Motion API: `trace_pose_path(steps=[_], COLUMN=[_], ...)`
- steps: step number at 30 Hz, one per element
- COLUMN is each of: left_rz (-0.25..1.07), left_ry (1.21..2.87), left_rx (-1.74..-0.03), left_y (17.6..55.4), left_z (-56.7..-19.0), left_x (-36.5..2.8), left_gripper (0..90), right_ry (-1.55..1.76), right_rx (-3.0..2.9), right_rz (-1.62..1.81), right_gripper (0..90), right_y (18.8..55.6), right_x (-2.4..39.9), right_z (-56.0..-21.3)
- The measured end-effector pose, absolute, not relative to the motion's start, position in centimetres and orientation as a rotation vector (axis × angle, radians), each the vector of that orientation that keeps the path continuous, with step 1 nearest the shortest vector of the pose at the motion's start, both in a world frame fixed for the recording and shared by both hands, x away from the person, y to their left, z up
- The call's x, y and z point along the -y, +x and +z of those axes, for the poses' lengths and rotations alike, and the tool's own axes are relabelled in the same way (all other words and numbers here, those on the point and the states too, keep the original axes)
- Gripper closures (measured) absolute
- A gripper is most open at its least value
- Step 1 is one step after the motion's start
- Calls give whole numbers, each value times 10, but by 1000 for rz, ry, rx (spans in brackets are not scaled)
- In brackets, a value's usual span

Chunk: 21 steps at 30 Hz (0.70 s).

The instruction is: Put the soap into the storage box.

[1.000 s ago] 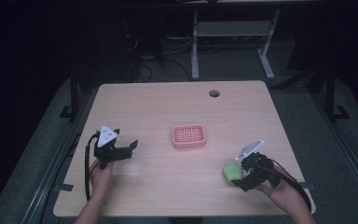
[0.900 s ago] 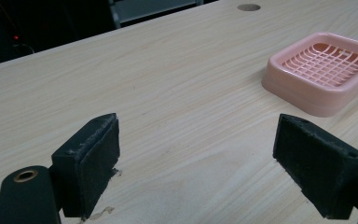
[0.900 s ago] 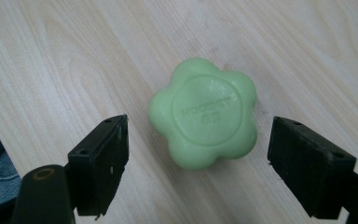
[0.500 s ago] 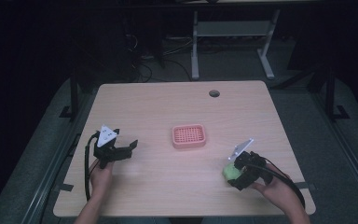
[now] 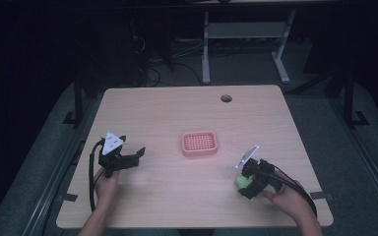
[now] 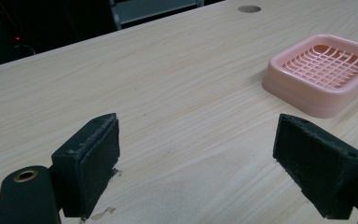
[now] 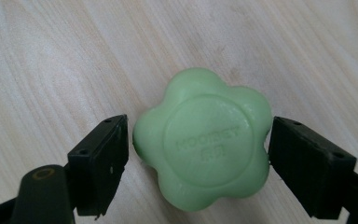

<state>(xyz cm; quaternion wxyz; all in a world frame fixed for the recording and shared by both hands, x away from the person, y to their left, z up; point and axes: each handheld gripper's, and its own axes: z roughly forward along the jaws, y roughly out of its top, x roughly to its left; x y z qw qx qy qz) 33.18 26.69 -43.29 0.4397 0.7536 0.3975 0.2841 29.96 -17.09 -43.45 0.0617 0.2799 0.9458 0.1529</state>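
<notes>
right jaws bracketing soap, grip not yet made

the right gripper (image 7: 198,154) has its jaws apart on either side of the green flower-shaped soap (image 7: 203,145), which lies flat on the worktop (image 5: 177,113) near the front right corner. over the last second this gripper has moved onto the soap; closing looks imminent. the right gripper view shows the gaps and embossed lettering; the high view gives the pink soap dish (image 5: 199,143) at mid-worktop. the left gripper (image 6: 198,163) hangs open, idle, near the left edge.

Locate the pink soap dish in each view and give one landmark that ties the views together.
High view: pink soap dish at the table's centre, between the two grippers.
Left gripper view: upper right, beyond the right-hand jaw.
Right gripper view: not in it; green soap lies between the jaws.
Shared landmark: the light wooden tabletop.
</notes>
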Motion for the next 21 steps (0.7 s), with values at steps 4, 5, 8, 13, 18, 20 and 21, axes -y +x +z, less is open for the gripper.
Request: trace_pose_path(steps=[4,5,8,13,18,20,21], left_rz=[704,707,706,705,698,699,702], left_ry=[1871,1870,1868,1863,1865,1866,1868], left_rx=[-991,-989,-991,-994,-996,-993,-990], left_y=[332,332,332,332,332,332,332], left_z=[-433,-432,-432,-432,-433,-433,-433], left_x=[-268,-268,-269,-270,-269,-269,-269], left_gripper=[143,143,143,143,143,143,143], right_ry=[849,844,843,848,853,852,851], right_rx=[-2871,-2875,-2873,-2882,-2883,-2885,-2886], right_rz=[452,453,446,419,402,396,397], right_gripper=[207,210,214,223,245,246,246], right_y=[301,302,303,304,305,305,305], right_x=[168,168,166,165,165,165,165], right_z=[-437,-437,-439,-442,-443,-443,-443])
